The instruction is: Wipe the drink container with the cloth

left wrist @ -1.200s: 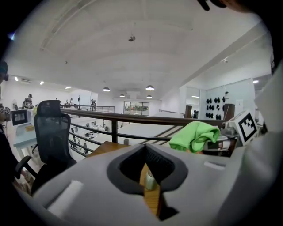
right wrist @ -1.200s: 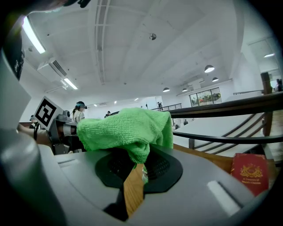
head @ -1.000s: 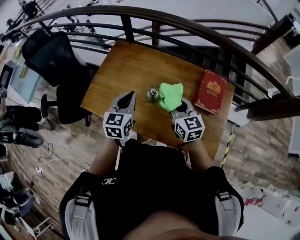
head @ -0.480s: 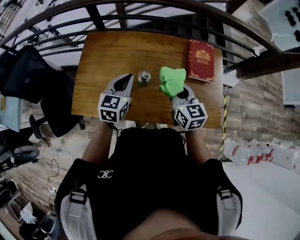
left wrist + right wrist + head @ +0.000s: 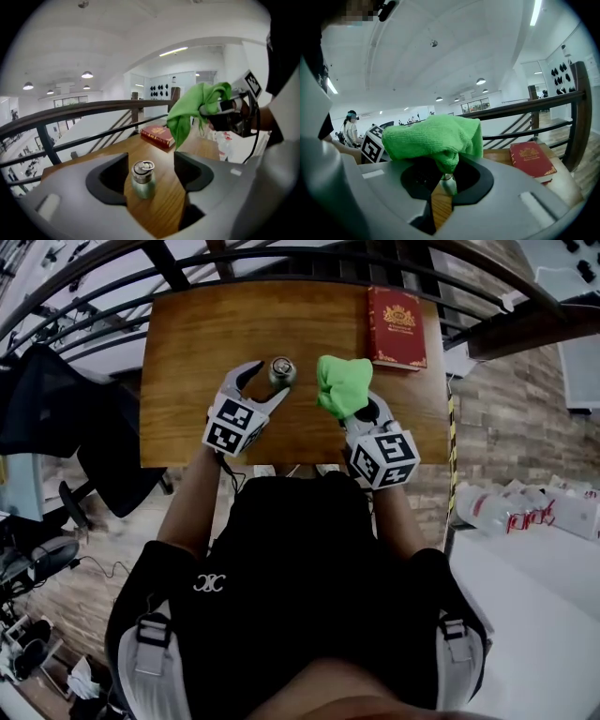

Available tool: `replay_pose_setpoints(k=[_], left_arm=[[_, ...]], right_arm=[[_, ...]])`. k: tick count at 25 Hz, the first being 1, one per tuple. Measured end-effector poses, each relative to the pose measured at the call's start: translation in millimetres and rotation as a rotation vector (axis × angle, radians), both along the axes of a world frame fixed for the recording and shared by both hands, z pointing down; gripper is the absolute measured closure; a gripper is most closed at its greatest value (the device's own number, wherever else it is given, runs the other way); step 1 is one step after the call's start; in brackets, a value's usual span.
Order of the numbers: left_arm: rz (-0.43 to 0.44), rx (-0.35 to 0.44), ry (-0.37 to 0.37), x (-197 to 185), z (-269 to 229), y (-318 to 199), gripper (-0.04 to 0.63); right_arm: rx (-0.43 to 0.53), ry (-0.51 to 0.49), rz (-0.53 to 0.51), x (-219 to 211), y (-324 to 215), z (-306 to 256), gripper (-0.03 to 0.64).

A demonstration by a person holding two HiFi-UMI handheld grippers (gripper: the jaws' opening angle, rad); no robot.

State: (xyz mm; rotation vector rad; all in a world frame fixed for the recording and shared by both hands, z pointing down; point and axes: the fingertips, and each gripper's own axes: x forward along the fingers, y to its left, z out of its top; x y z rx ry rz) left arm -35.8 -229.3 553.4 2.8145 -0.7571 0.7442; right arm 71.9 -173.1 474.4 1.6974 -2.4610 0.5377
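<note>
Right now the person is setting up to steady the drink container (image 5: 282, 370) before any wiping. It is standing upright near the middle of the wooden table (image 5: 187, 352). The left gripper (image 5: 268, 381) is coming at it from 7 o'clock, and its jaws are standing spread with the container between them. In the left gripper view a strip of table is showing on either side of the flask, so the pads are not yet pressing on it. The right gripper (image 5: 352, 411) is pinching the green cloth (image 5: 343, 385), which is bunching up over its jaws at 3 o'clock of the container, near it but apart. A red book (image 5: 396, 327) is lying at 1 o'clock, by the far corner.

To do this step well, I would be easing the left gripper forward until the body, not the ringed cap, is sitting square between the pads, then closing gently. The flask looks narrow and smooth, so an off-centre squeeze is likely to tip it or skid it. The cloth should be waiting until that grip is firm.

Against the picture from a second ago, the left gripper was pressed together and standing off at 8 o'clock of the container. Its jaws have just been opening, and they are now flanking the flask. The cloth is holding much the same place.
</note>
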Motion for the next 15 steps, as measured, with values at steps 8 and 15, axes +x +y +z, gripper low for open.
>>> replay_pose_setpoints(k=[8,15], left_arm=[[0.021,-0.004,-0.115,16.0,45.6,-23.1,0.244],[0.028,-0.103,-0.167,23.7,79.9,-29.8,0.244]], right_arm=[[-0.016,0.019,0.0,-1.9,10.9,4.7,0.571],[-0.01,0.035,0.016,7.9,12.6,1.2,0.571]])
